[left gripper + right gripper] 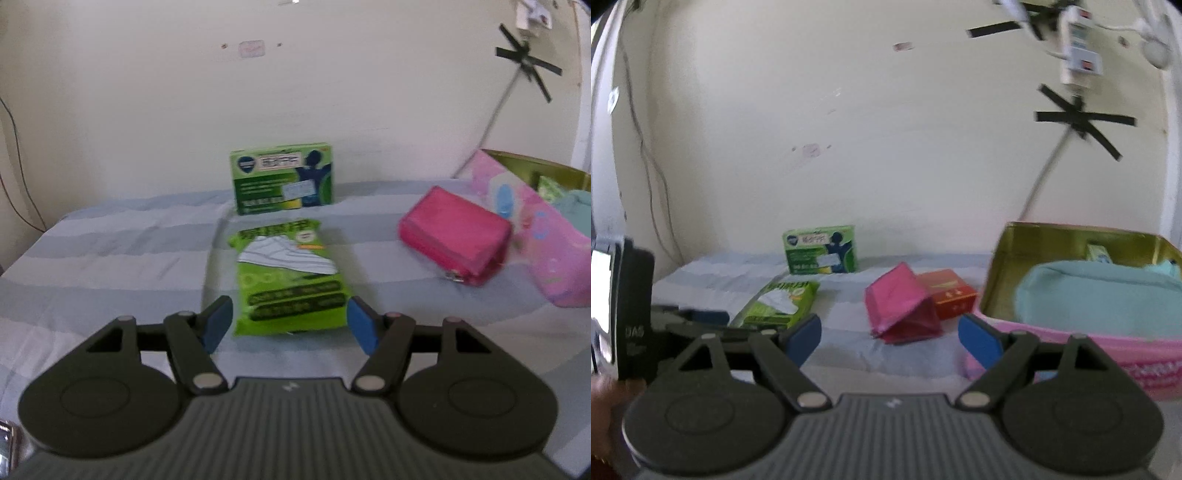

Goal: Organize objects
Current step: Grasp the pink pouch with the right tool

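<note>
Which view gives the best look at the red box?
The right wrist view. There the red box shows its top and front, just behind the pink pouch, beside the tin. In the left wrist view it is not visible, apparently hidden behind the pouch.

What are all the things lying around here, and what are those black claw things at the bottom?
Green box: one, green with white print, standing upright at the back of the bed by the wall.
Green packet: one, bright green with a white shoe picture, lying flat in front of the box.
Pink pouch: one, magenta, on the bed right of the packet.
Red box: one, red, right behind the pouch.
Tin: one, gold inside, pink outside, at the far right.
Teal pouch: one, pale teal, inside the tin.
Bedsheet: one, blue-grey stripes, beneath everything.
Left gripper: one, black with blue pads, open, empty.
Right gripper: one, same colours, open, empty.
</note>
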`<control>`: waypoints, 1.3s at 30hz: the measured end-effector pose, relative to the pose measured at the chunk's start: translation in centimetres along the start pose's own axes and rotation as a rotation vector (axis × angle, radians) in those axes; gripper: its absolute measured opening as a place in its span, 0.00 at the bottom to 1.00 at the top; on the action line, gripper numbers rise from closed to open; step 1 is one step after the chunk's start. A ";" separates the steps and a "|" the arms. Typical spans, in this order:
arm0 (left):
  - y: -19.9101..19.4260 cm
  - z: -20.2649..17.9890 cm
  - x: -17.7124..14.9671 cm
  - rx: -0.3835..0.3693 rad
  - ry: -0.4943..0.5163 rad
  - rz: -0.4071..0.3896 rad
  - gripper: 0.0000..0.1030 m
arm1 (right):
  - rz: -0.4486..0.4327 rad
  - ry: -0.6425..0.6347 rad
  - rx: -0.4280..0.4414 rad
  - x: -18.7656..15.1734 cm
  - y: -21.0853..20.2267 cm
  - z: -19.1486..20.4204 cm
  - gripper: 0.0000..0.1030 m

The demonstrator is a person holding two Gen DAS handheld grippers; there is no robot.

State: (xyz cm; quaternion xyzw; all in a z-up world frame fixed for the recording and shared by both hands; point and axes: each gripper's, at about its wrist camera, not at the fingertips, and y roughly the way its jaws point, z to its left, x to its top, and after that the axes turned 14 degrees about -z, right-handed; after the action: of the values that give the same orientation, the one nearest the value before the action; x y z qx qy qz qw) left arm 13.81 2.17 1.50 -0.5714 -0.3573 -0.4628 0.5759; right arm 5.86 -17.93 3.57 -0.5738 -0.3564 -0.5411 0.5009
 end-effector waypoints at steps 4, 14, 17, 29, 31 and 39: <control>0.6 1.0 -0.4 0.006 -0.032 0.016 0.68 | 0.030 -0.073 0.017 -0.7 2.0 1.4 0.82; 1.1 3.1 -0.7 -0.011 -0.133 0.044 0.73 | 0.135 -0.300 -0.018 -2.1 11.0 3.4 0.86; 1.4 3.7 -0.7 -0.023 -0.165 0.056 0.73 | 0.179 -0.428 -0.050 -2.8 14.4 4.3 0.92; 1.9 3.8 -0.9 -0.030 -0.167 0.064 0.74 | 0.294 -0.312 0.115 -4.4 11.5 3.9 0.68; 1.8 3.6 -1.0 -0.028 -0.160 0.063 0.75 | 0.282 -0.320 0.160 -5.1 8.2 4.9 0.68; 1.4 2.5 -1.5 -0.036 -0.114 0.039 0.76 | 0.225 -0.257 0.240 -7.0 -2.0 5.0 0.90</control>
State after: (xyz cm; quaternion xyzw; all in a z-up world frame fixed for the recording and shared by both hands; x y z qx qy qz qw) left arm 14.94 4.72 -0.08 -0.6141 -0.3700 -0.4245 0.5529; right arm 4.19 -11.71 -2.50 -0.6105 -0.4129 -0.3576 0.5735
